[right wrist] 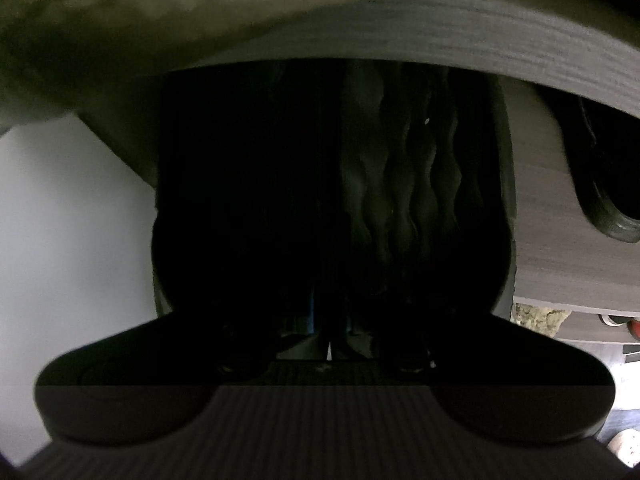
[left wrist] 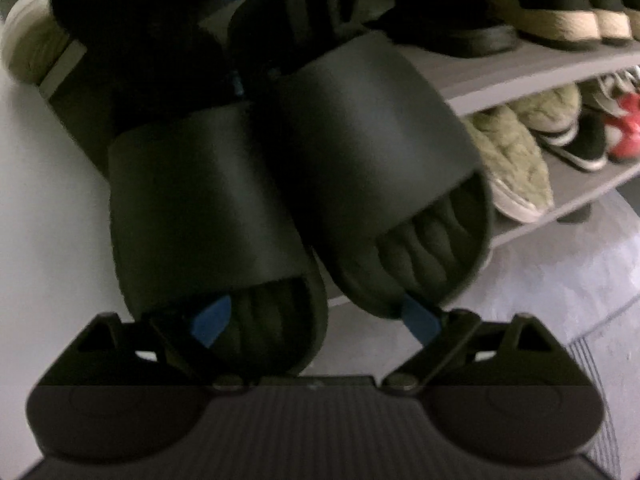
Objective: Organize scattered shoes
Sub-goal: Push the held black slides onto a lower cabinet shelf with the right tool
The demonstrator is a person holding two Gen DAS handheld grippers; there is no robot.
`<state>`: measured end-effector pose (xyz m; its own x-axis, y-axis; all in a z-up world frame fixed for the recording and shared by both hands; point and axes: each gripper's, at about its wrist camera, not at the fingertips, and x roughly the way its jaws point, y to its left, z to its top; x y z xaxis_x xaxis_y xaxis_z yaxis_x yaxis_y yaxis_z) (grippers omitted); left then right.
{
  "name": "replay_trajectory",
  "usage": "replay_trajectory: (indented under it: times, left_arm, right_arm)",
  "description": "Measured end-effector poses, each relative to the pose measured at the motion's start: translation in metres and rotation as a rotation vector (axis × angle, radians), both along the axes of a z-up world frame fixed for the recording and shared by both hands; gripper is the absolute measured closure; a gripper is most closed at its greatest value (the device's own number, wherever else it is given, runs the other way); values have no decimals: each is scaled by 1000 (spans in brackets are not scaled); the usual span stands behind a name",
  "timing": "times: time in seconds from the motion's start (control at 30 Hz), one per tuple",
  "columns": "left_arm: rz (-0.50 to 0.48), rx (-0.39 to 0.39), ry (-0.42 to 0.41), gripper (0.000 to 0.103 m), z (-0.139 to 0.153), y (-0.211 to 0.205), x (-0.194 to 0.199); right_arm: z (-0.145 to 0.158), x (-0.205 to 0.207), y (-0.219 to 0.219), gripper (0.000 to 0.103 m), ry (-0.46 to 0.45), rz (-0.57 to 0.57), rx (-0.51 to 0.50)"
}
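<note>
A pair of black slides (left wrist: 288,160) with wavy footbeds hangs side by side, toes toward the left wrist camera, in front of a grey shoe rack (left wrist: 500,76). My left gripper (left wrist: 316,316) is spread wide at their toes: one blue fingertip (left wrist: 212,320) lies over the left slide's toe and the other sits under the right slide's toe, neither clearly pressing. Behind the slides, my right gripper (left wrist: 240,40) is a dark shape at their heels. In the right wrist view the right gripper (right wrist: 326,280) is shut on the slides (right wrist: 408,184), close under a shelf board (right wrist: 440,36).
The rack's upper shelf holds beige espadrilles (left wrist: 560,12) and a black flat shoe (left wrist: 460,36). The lower shelf holds quilted beige slip-ons (left wrist: 516,160) and red and black sneakers (left wrist: 624,128). A white wall (left wrist: 40,200) stands to the left, with grey floor (left wrist: 560,280) below.
</note>
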<state>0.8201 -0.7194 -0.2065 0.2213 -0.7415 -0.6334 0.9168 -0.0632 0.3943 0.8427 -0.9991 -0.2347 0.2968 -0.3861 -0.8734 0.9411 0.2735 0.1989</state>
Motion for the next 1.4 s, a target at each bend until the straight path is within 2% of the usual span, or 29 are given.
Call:
replay_trajectory:
  times: [0.07,0.13,0.27,0.43,0.5,0.7,0.9,1.0,1.27,1.3,1.33,1.4]
  left_arm:
    - [38,-15,13,15,1,-5,3]
    - [79,-25,28,21,1,-11,5]
    - [95,-50,19,39,3,-15,8]
    - [90,-53,25,48,6,-17,13]
    - [81,-45,27,55,7,-17,16]
    - [73,-43,64,56,11,-18,23]
    - [65,-51,74,56,15,-21,24]
    - [47,-60,71,56,16,-19,26]
    - [9,-79,68,56,17,-23,26]
    - [4,-83,67,56,17,-24,26]
    - [-1,-89,67,55,18,-25,26]
    - [-11,-107,70,54,21,-29,25]
  right_arm:
    - [-5,5,-9,84,0,-2,7]
    - [-10,-2,-15,83,2,0,12]
    - [-15,-15,-27,83,12,-1,5]
    - [-22,-31,-41,80,19,2,0]
    - [-28,-39,-47,77,18,11,5]
    - [-36,-62,-58,74,18,44,-18]
    - [-44,-87,-68,58,22,45,-90]
    - [-46,-102,-69,40,4,32,-125]
    - [-62,-152,-75,39,-81,-23,-205]
    - [-62,-162,-73,35,-89,-35,-222]
    - [-65,-172,-74,26,-97,-61,-234]
    - [-70,-192,-75,24,-114,-115,-256]
